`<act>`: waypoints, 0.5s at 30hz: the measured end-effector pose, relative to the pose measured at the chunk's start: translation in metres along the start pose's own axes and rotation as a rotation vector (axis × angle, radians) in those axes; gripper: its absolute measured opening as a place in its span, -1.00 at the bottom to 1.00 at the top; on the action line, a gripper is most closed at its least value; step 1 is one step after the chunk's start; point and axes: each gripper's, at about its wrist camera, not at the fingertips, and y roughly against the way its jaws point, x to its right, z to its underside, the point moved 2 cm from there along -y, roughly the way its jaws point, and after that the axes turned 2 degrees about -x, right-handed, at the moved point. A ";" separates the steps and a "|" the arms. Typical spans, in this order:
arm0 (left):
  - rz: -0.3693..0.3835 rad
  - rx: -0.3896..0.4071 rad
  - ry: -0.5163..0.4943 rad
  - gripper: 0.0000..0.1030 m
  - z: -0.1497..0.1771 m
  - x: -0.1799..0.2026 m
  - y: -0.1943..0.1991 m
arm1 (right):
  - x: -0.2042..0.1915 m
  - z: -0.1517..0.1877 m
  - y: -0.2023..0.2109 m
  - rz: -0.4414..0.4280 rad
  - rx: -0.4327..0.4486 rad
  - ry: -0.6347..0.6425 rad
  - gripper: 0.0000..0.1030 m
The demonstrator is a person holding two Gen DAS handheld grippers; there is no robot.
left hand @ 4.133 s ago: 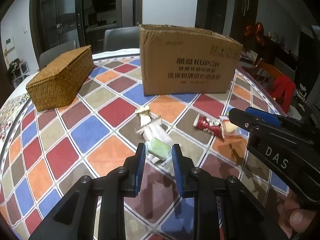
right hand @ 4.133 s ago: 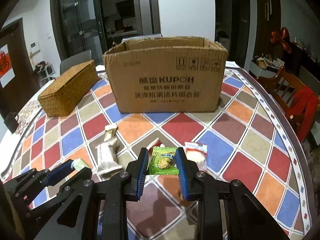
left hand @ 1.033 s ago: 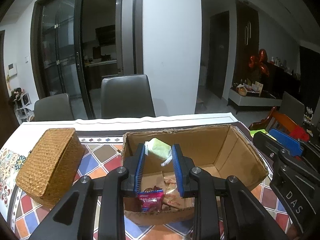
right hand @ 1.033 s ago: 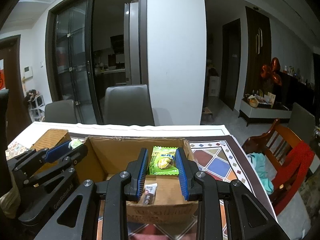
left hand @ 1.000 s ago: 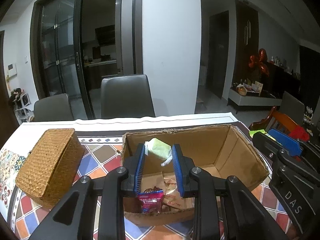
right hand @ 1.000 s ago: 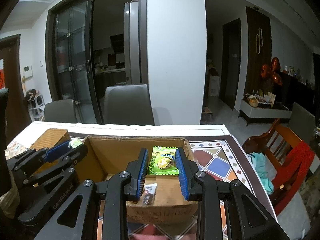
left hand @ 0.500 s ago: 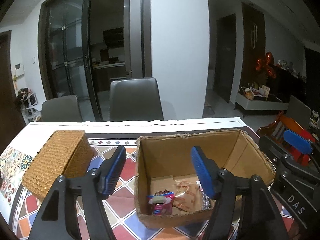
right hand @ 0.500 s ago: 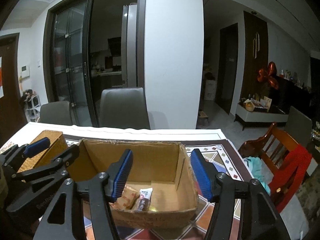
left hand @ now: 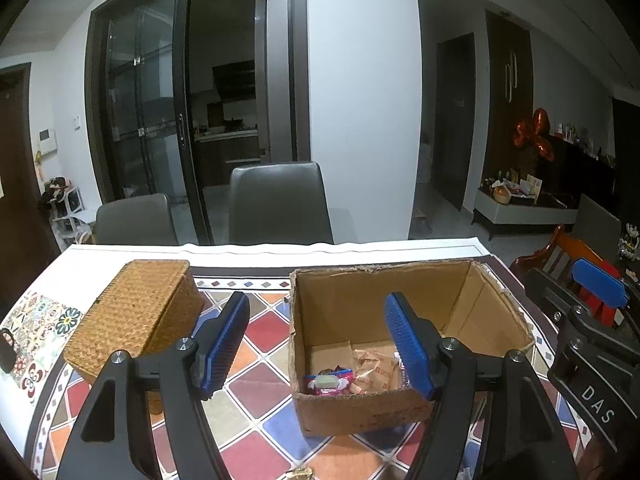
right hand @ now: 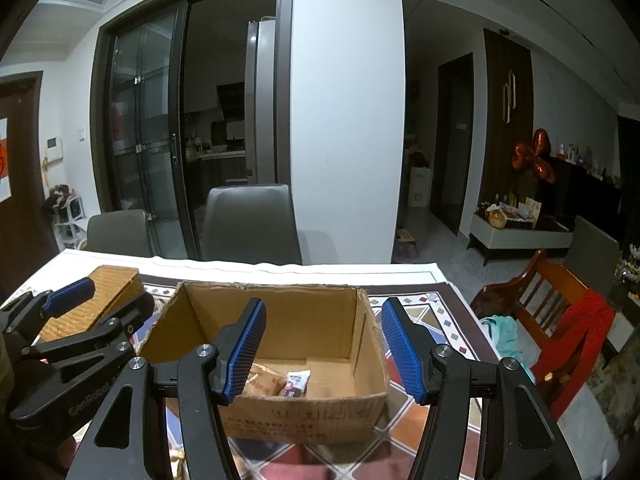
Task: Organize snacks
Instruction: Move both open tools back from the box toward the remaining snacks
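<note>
Release step of the snack-sorting cycle, seen from both wrist views. Left hand-held gripper and right hand-held gripper both hang above the open cardboard box; their jaws have just been opening and now stand wide, with nothing between the blue pads. Snacks lie on the box floor against its near wall: a pale green wrapped candy resting on a red-and-blue packet, tan wrapped biscuits just beside them, and, in the right wrist view, a small white-and-dark sachet next to the tan biscuits. No green packet can be made out in either view; it may sit behind the near wall or a gripper pad. Cardboard box stands toward the far edge of the table, with a woven wicker box near it on the left side.

Judged from this layout, both drops into the box are done and the step in hand is withdrawal. Next move calls for drawing both hand-held grippers back clear of the box rim, jaws kept wide, toward the near edge of the table, where any remaining snacks would lie; that area is almost wholly out of view, so the number left cannot be told.
</note>
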 end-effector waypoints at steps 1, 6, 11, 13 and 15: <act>0.001 0.002 0.001 0.35 -0.001 0.000 0.003 | 0.000 0.000 0.004 -0.001 0.003 0.001 0.19; 0.005 0.012 -0.001 0.35 0.001 -0.001 0.019 | -0.001 0.001 0.018 -0.004 0.017 0.003 0.19; 0.001 0.014 -0.001 0.35 0.008 -0.002 0.032 | -0.001 0.007 0.028 -0.008 0.017 0.005 0.19; 0.000 0.015 0.000 0.35 0.011 -0.003 0.037 | -0.002 0.010 0.032 -0.011 0.015 0.006 0.19; -0.001 0.016 0.001 0.35 0.012 -0.003 0.041 | -0.002 0.012 0.036 -0.013 0.015 0.008 0.19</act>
